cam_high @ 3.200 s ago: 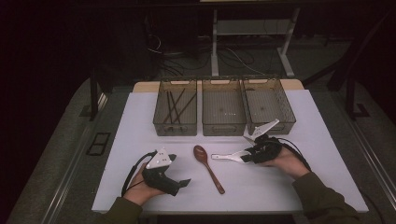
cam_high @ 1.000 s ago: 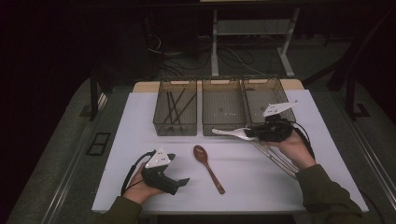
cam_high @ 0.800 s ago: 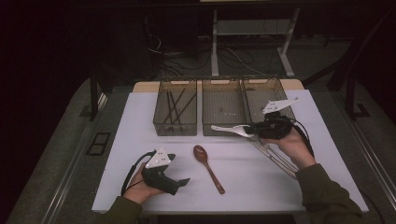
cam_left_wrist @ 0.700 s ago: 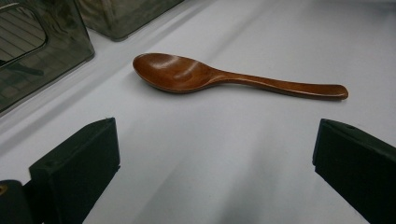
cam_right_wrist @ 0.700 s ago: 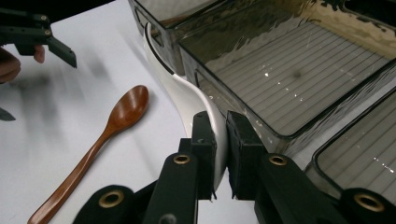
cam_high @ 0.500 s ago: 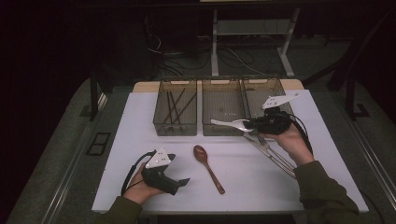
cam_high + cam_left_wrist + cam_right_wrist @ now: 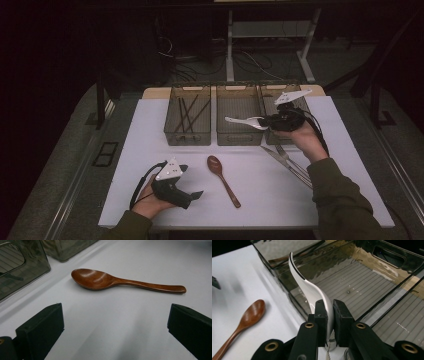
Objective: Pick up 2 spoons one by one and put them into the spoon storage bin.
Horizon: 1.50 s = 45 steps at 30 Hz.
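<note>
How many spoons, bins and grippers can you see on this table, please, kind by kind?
Spoons: 2, wooden spoon, white spoon
Bins: 3, left bin, middle bin, right bin
Grippers: 2, left gripper, right gripper
Total: 7

A glossy white spoon (image 7: 312, 293), clamped by its handle between 2 black jaws, hangs on edge above the near rim of the middle bin (image 7: 239, 137), bowl outward.
</note>
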Available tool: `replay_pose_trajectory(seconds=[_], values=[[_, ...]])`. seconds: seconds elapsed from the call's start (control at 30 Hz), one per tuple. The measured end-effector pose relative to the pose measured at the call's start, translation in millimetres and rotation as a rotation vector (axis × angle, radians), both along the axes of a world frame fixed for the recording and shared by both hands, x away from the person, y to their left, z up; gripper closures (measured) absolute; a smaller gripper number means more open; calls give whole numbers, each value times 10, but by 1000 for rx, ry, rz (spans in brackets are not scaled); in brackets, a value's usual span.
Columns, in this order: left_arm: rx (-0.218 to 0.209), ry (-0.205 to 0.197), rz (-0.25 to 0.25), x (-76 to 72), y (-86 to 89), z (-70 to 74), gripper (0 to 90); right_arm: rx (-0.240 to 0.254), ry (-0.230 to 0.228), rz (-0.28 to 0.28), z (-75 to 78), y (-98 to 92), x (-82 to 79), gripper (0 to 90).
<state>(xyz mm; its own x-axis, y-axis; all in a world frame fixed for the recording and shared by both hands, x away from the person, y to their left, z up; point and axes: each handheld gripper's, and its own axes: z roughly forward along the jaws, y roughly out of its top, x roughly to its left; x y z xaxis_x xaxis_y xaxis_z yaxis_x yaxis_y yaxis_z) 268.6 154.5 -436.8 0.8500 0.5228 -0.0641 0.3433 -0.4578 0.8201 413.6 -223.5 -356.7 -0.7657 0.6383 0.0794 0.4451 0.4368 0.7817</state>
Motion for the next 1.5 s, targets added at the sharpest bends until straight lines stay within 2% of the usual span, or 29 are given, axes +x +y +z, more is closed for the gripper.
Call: replay_pose_trajectory(seconds=[0.17, 0.2, 0.3, 0.57, 0.63, 0.83, 1.13, 1.3, 1.4, 1.5], values=[[9, -3, -6, 4, 9, 4, 0, -29, 16, -1, -62, 88, 102, 814], [-2, 0, 0, 1, 2, 1, 0, -35, 20, 2, -78, 104, 120, 814], [-1, -1, -2, -1, 1, 2, 0, -63, 32, 2, -120, 157, 169, 814], [-1, 1, -1, -1, 1, 1, 0, -130, 51, 3, -203, 265, 224, 812], [-1, 0, -2, 0, 2, 1, 0, -134, 55, 3, -216, 277, 228, 807], [-2, 1, -1, 1, 2, 0, 0, -118, 53, -6, -225, 275, 230, 739], [-2, 4, -1, 2, 0, -2, 0, -10, 35, -34, -122, 169, 177, 560], [-1, 3, 0, 3, 3, -1, 0, 39, 14, -33, -73, 121, 71, 496], [5, 2, -3, 5, 5, 0, 0, 63, 25, -26, -59, 101, -20, 485], [5, 3, -1, 5, 3, 1, 0, 61, 22, -14, -65, 82, -106, 470]])
